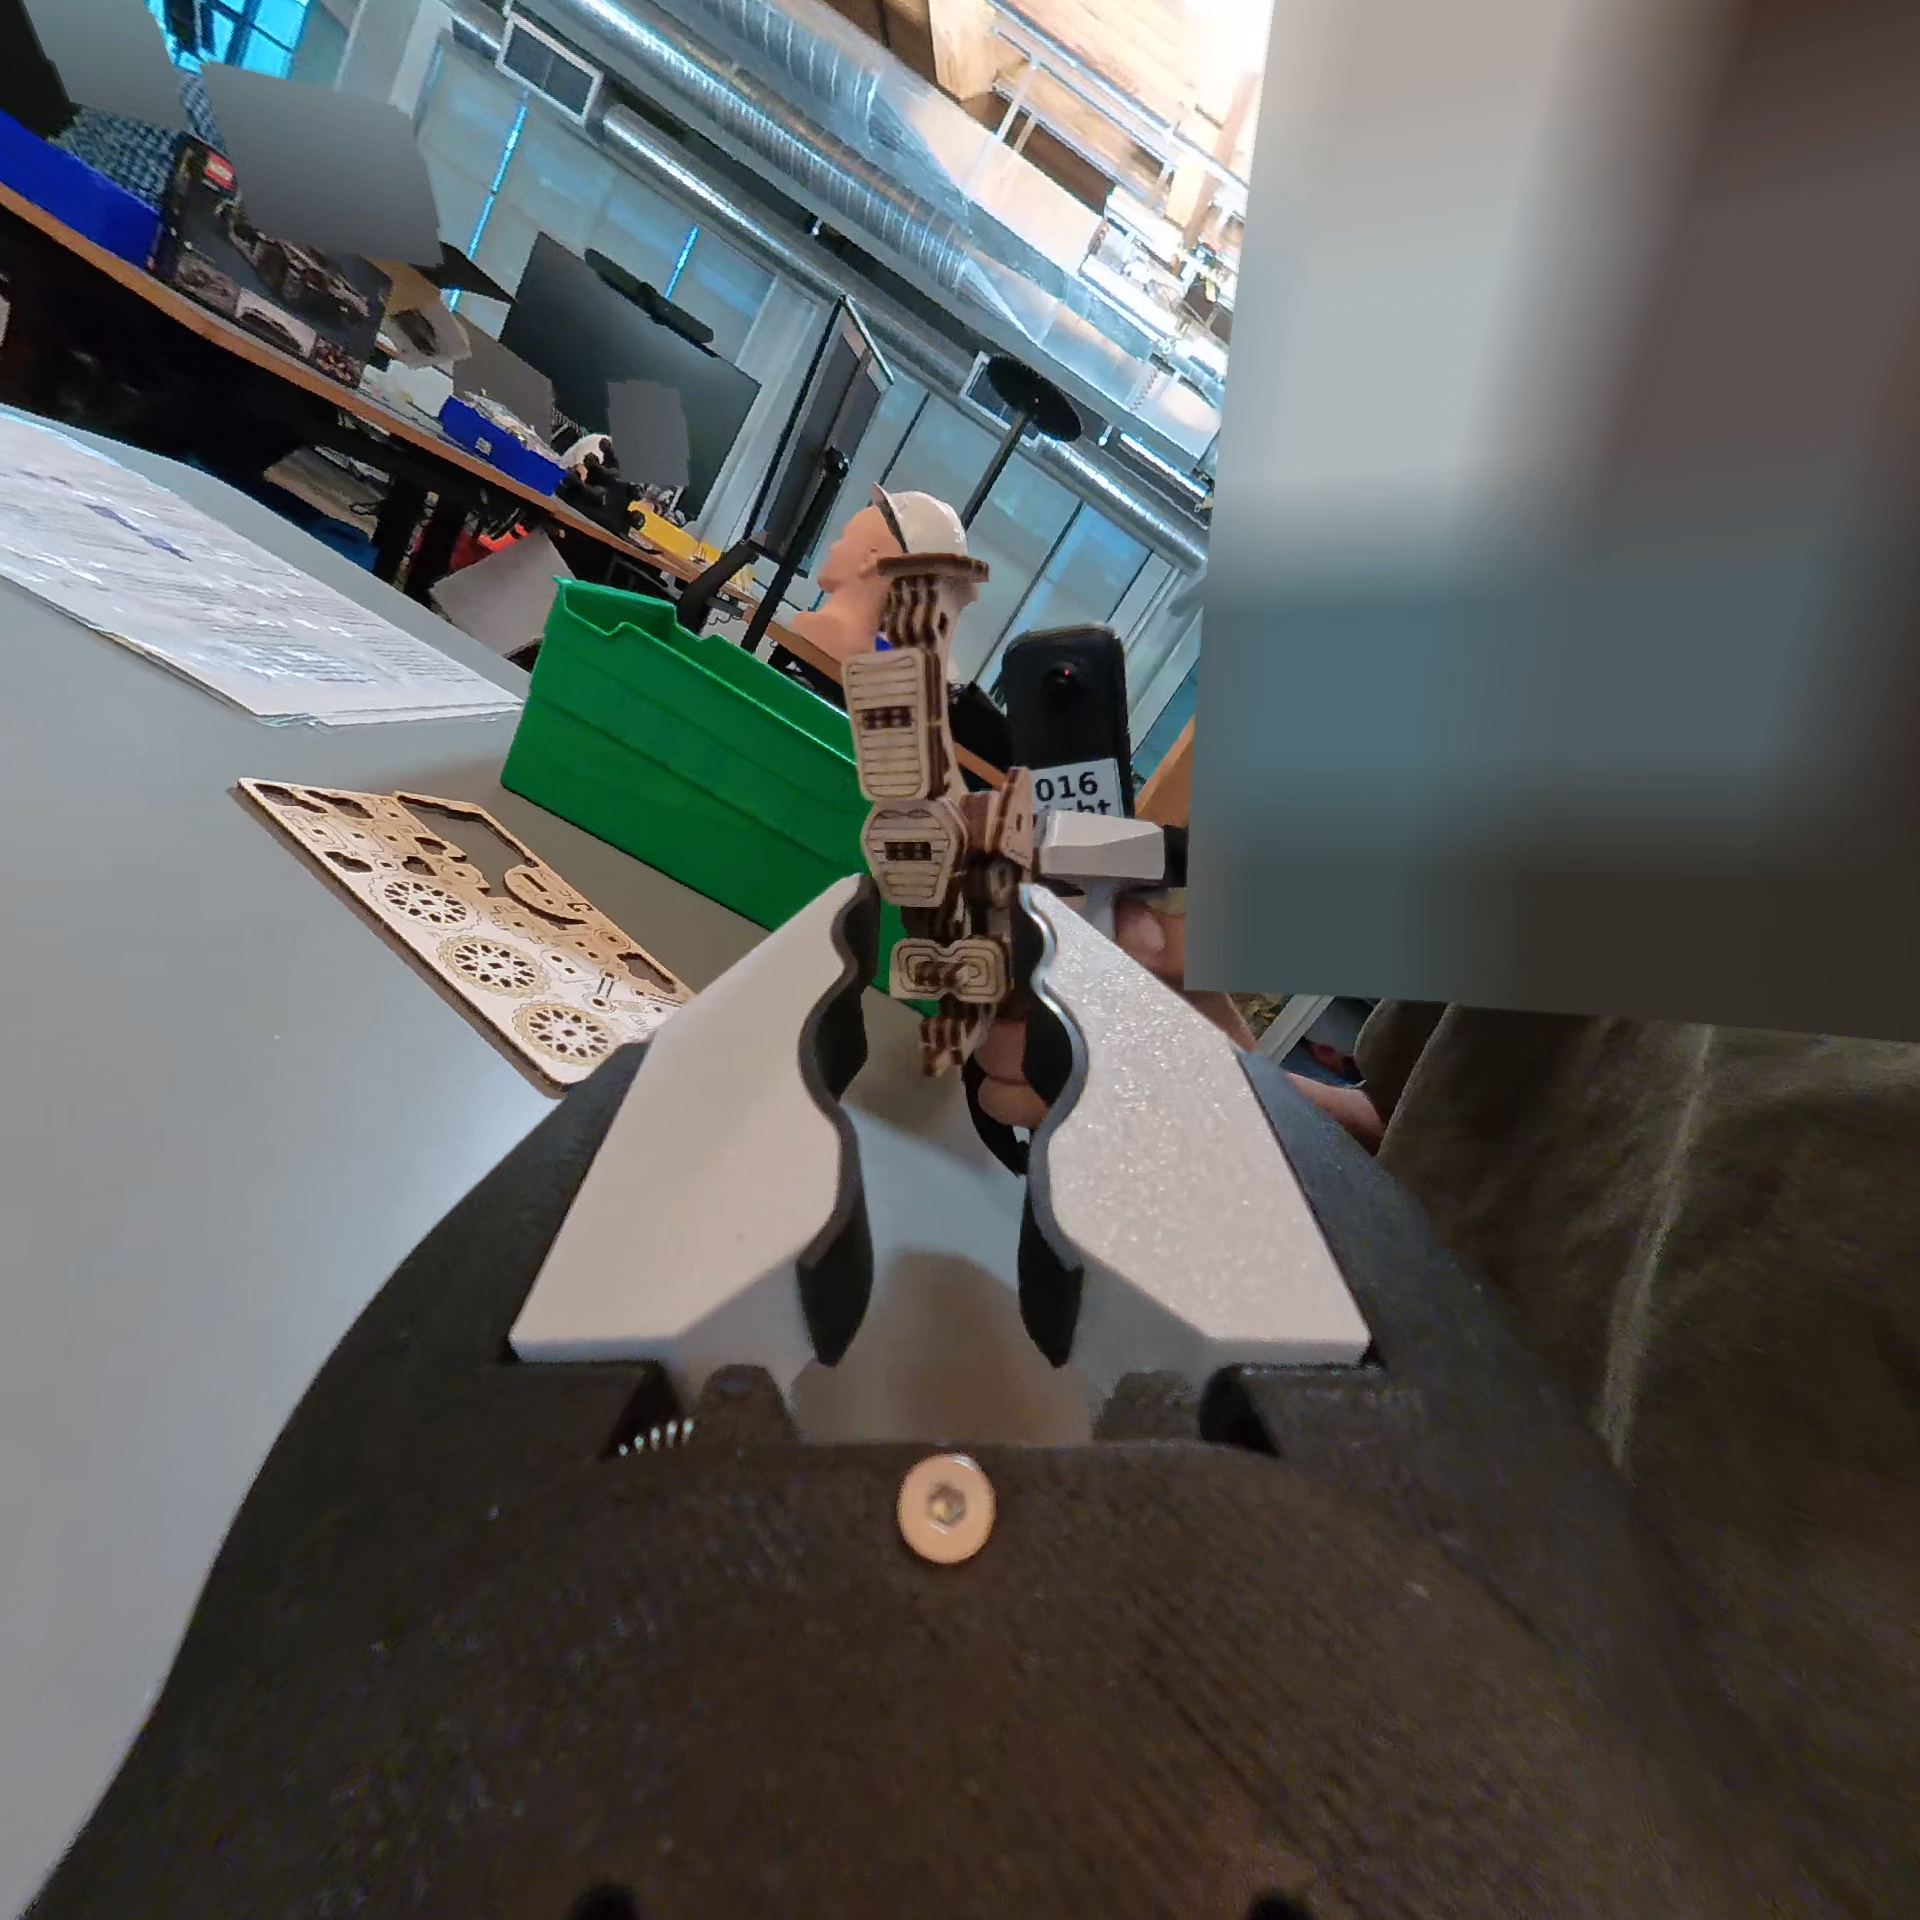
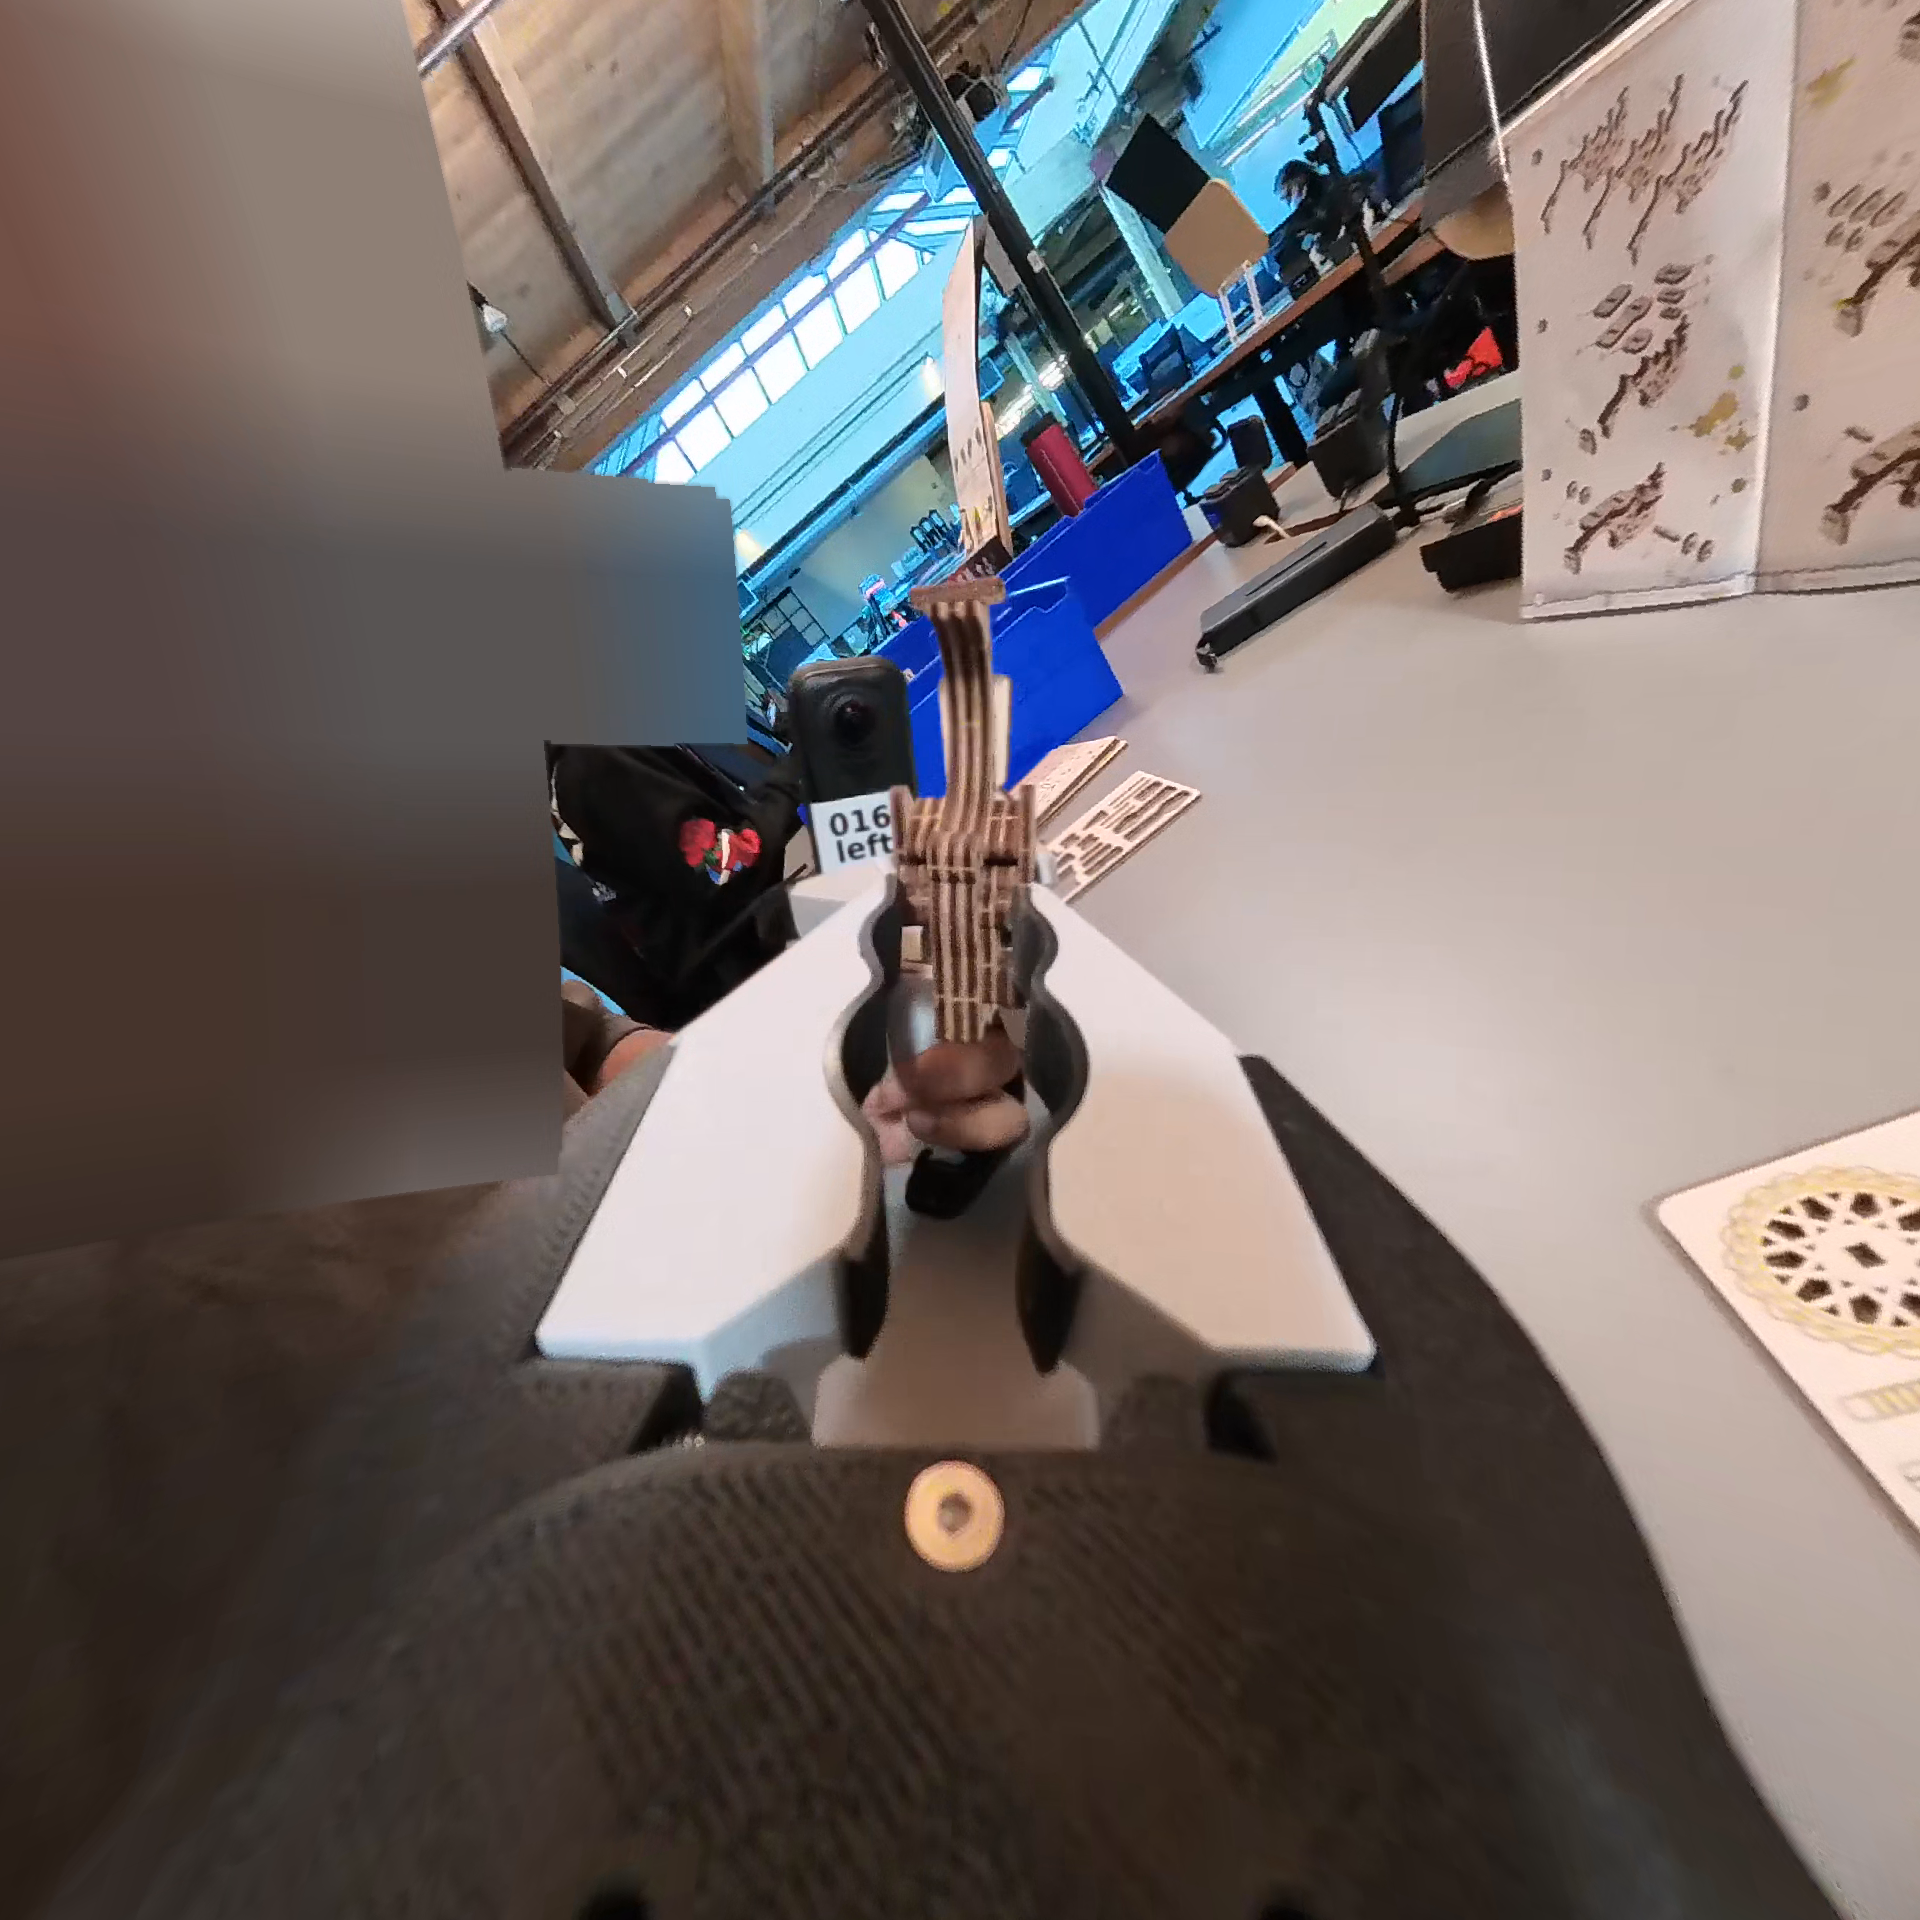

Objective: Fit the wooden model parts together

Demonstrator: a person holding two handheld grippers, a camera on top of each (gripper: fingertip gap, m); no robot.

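Both grippers, left and right, pinch one wooden model in mid-air; next, gently push its pieces tight.

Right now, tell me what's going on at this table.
A person is assembling a wooden model with two handheld tongs. The left tongs and the right tongs both clamp the same layered wooden piece, held upright above the grey table from opposite sides. A cut-out parts sheet lies flat beside a green bin, and more sheets wait further off.
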